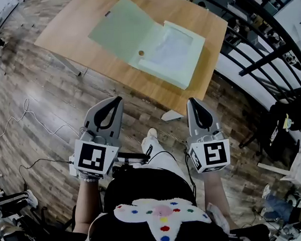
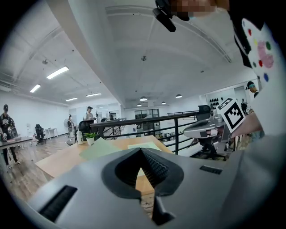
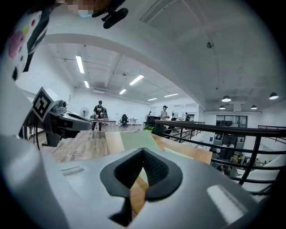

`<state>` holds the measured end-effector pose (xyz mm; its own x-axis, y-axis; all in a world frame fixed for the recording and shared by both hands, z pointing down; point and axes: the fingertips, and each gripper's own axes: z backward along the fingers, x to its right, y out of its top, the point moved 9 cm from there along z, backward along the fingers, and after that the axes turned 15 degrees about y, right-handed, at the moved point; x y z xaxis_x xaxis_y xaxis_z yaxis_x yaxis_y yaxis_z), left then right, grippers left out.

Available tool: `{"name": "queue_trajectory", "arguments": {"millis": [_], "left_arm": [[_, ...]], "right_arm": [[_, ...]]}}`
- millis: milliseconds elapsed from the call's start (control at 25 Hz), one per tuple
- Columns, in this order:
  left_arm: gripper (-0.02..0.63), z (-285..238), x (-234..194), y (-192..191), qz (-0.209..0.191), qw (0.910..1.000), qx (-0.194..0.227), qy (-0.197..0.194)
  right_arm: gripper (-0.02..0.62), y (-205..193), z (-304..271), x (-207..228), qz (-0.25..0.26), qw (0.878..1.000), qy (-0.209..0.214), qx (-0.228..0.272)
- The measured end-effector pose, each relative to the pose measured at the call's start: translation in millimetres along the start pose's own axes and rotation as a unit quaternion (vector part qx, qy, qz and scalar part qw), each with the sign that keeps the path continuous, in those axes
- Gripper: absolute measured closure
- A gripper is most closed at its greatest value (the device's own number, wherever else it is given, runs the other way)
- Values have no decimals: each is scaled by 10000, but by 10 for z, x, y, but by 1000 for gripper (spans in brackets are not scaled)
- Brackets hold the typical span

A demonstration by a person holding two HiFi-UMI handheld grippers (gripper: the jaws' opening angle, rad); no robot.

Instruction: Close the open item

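A pale green box (image 1: 169, 53) lies open on the wooden table (image 1: 80, 25), its flat lid (image 1: 120, 28) folded back to the left and white paper inside. The same lid (image 2: 99, 148) (image 3: 136, 141) shows ahead in both gripper views. My left gripper (image 1: 118, 99) and right gripper (image 1: 191, 100) are both shut and empty, held side by side in the air short of the table's near edge, pointing toward the box. Neither touches anything.
A black metal railing (image 1: 267, 41) runs along the table's far right side. Cables (image 1: 25, 124) trail over the wooden floor at left. A small potted plant (image 2: 90, 137) stands at the table's far end. People stand at desks in the distance.
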<state>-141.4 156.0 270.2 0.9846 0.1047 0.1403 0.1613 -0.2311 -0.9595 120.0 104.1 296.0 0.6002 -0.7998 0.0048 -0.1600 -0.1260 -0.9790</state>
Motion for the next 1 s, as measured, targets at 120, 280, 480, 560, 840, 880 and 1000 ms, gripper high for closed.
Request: {"name": "queue_trajectory", "arguments": {"millis": [120, 280, 480, 560, 840, 880, 1000], "left_arm": [[601, -225, 17, 80, 11, 10000, -35, 58], [601, -466, 50, 168, 28, 9999, -79, 100], [601, -734, 52, 216, 12, 9997, -89, 239], [601, -781, 48, 230, 11, 9996, -79, 280], [601, -875, 72, 288, 98, 9992, -72, 376], [601, -880, 71, 299, 100, 9992, -81, 382], [601, -907, 52, 329, 124, 9990, -90, 409]], "right_arm": [[588, 26, -117, 240, -31, 10000, 65, -15], [588, 76, -229, 508, -80, 9999, 107, 24], [588, 81, -362, 799, -138, 9998, 129, 50], [588, 90, -392, 860, -126, 9998, 165, 35], [588, 125, -468, 998, -131, 9996, 247, 57], [588, 136, -471, 1006, -127, 9996, 255, 65], [588, 168, -491, 1021, -98, 9995, 299, 72]]}}
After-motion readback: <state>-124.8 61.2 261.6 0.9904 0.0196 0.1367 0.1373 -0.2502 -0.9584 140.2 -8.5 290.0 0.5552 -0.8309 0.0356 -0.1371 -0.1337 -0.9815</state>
